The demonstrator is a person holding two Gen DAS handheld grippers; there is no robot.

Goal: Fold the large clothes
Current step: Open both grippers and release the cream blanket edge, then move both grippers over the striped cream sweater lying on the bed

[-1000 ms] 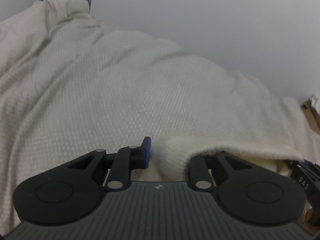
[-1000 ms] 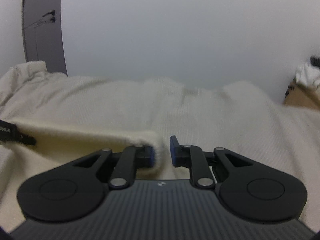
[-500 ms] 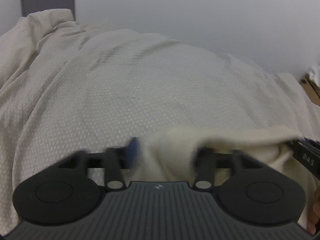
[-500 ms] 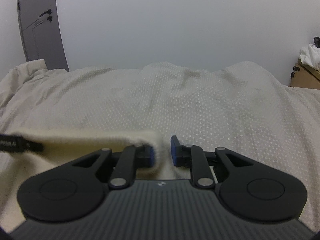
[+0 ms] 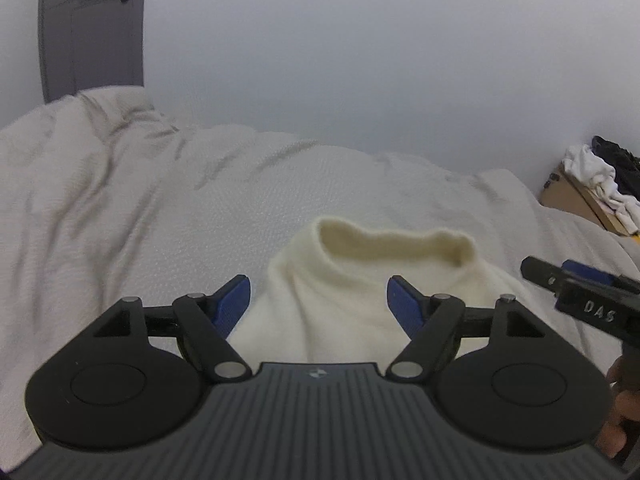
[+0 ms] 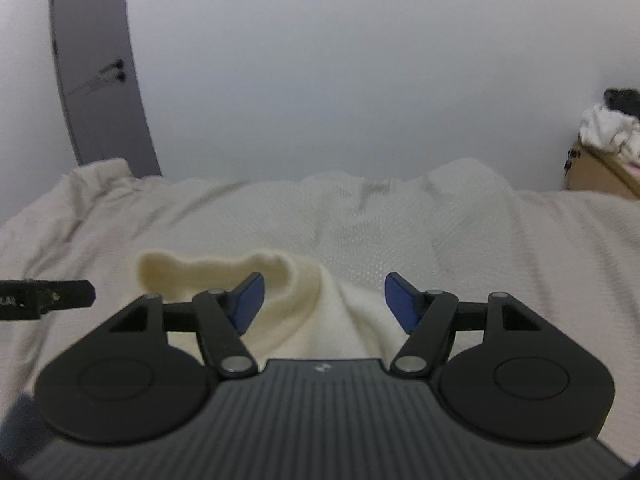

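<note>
A cream knit garment (image 5: 360,300) lies bunched on the bed, its raised edge forming a ridge; it also shows in the right wrist view (image 6: 304,312). My left gripper (image 5: 320,304) is open and empty, its blue pads (image 5: 234,304) standing apart just above the garment's near part. My right gripper (image 6: 324,300) is open and empty over the garment's right side. The right gripper's finger shows at the right edge of the left wrist view (image 5: 580,292). The left gripper's finger shows at the left of the right wrist view (image 6: 44,298).
A pale textured bedspread (image 5: 120,220) covers the bed (image 6: 500,240). A plain wall stands behind it, with a grey door (image 5: 92,28) at the left. A cardboard box with piled clothes (image 5: 592,192) stands at the far right (image 6: 604,152).
Both grippers opened and let go of the cream garment. It dropped onto the bed. Both grippers have drawn back and tilted up, showing more wall and door.
</note>
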